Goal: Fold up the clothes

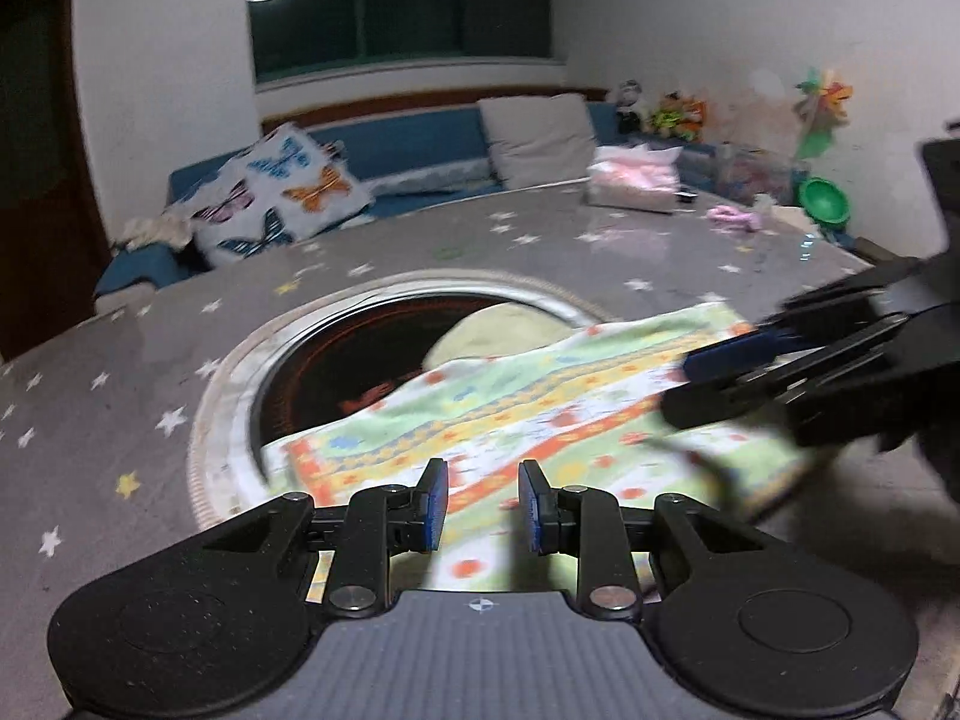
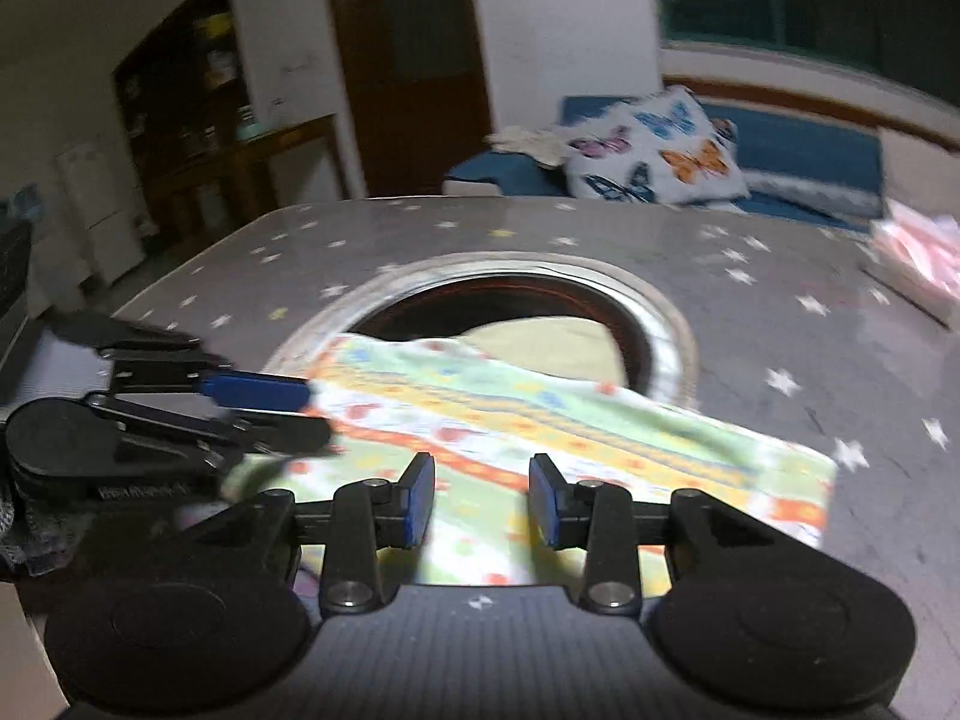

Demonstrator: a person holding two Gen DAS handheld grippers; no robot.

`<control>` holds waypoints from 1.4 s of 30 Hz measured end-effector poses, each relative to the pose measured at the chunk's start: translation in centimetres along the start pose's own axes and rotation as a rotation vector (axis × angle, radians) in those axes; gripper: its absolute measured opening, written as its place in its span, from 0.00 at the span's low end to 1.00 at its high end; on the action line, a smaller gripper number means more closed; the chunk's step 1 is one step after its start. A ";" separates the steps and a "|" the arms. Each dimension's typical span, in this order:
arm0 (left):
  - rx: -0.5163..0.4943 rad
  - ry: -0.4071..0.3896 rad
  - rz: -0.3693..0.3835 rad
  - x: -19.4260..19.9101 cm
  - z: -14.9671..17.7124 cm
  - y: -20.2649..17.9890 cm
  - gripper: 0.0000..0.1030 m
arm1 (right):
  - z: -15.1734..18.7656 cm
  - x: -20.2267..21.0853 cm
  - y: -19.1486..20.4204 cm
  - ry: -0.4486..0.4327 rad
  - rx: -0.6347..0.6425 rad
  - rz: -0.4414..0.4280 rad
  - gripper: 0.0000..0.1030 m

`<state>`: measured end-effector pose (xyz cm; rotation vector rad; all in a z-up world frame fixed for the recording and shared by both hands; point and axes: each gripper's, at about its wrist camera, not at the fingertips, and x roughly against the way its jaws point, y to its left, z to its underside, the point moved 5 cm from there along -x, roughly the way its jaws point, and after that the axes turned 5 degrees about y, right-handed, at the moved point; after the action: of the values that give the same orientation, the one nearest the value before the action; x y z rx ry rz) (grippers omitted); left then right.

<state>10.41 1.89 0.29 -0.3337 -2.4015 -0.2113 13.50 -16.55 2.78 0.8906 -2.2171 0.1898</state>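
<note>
A colourful patterned cloth (image 1: 540, 414) in green, yellow and orange lies flat on the grey star-print table (image 1: 120, 372), partly over a round hole (image 1: 372, 348). My left gripper (image 1: 483, 504) is open and empty just above the cloth's near edge. My right gripper (image 1: 690, 384) reaches in from the right over the cloth's right side. In the right wrist view the right gripper (image 2: 482, 498) is open and empty above the cloth (image 2: 540, 420). The left gripper (image 2: 312, 414) shows at the cloth's left corner.
The round hole (image 2: 516, 312) has a metal rim and something pale inside. A pink packet (image 1: 633, 177) and small items sit at the table's far right. A blue sofa (image 1: 390, 150) with a butterfly cushion (image 1: 282, 192) stands behind the table.
</note>
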 end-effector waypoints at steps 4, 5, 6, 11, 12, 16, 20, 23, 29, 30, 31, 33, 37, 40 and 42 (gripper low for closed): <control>-0.057 0.010 0.000 -0.4 0.9 -1.6 0.28 | 1.3 -0.6 1.9 0.027 0.069 0.007 0.33; -0.062 0.018 -0.001 -0.6 1.3 -1.8 0.28 | 1.8 -0.7 2.1 0.033 0.084 0.015 0.33; -0.063 0.020 -0.003 -0.6 1.7 -2.0 0.28 | 2.3 -0.8 2.3 0.033 0.094 0.023 0.33; -0.045 0.005 -0.009 -0.1 2.3 -2.0 0.29 | 3.5 0.5 2.2 0.022 0.085 0.039 0.33; -0.043 0.005 -0.011 0.0 2.4 -1.9 0.30 | 3.7 0.8 2.0 0.021 0.083 0.044 0.33; -0.020 -0.004 -0.019 0.3 2.8 -1.8 0.32 | 4.5 1.3 1.2 0.007 0.056 0.050 0.31; 0.025 -0.013 -0.030 0.6 3.1 -0.8 0.37 | 4.8 2.5 -0.3 -0.003 -0.008 0.073 0.29; 0.069 -0.015 -0.033 1.0 3.4 0.0 0.39 | 5.7 3.1 -1.9 0.009 -0.047 0.123 0.28; 0.154 -0.013 -0.053 2.0 4.0 2.1 0.39 | 6.1 4.5 -4.3 0.018 -0.127 0.131 0.26; 0.163 -0.011 -0.058 2.1 4.0 2.4 0.39 | 5.8 4.6 -4.5 0.010 -0.130 0.133 0.27; 0.171 -0.007 -0.064 2.0 3.9 2.7 0.39 | 5.5 4.7 -4.7 0.002 -0.132 0.134 0.27; 0.187 0.000 -0.077 1.9 3.9 3.3 0.39 | 4.7 4.6 -5.0 -0.016 -0.138 0.133 0.28; 0.227 0.038 -0.098 1.2 4.0 4.6 0.38 | 3.3 3.2 -5.9 -0.026 -0.159 0.118 0.28; 0.256 0.056 -0.091 1.0 3.9 5.5 0.38 | 3.3 1.6 -7.1 0.009 -0.202 0.106 0.27; 0.246 0.048 -0.097 1.2 3.3 5.8 0.35 | 3.4 1.3 -7.6 0.016 -0.225 0.098 0.27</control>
<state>9.17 8.39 -1.08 -0.0979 -2.3653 0.0325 15.87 -24.28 0.29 0.6563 -2.2168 -0.0071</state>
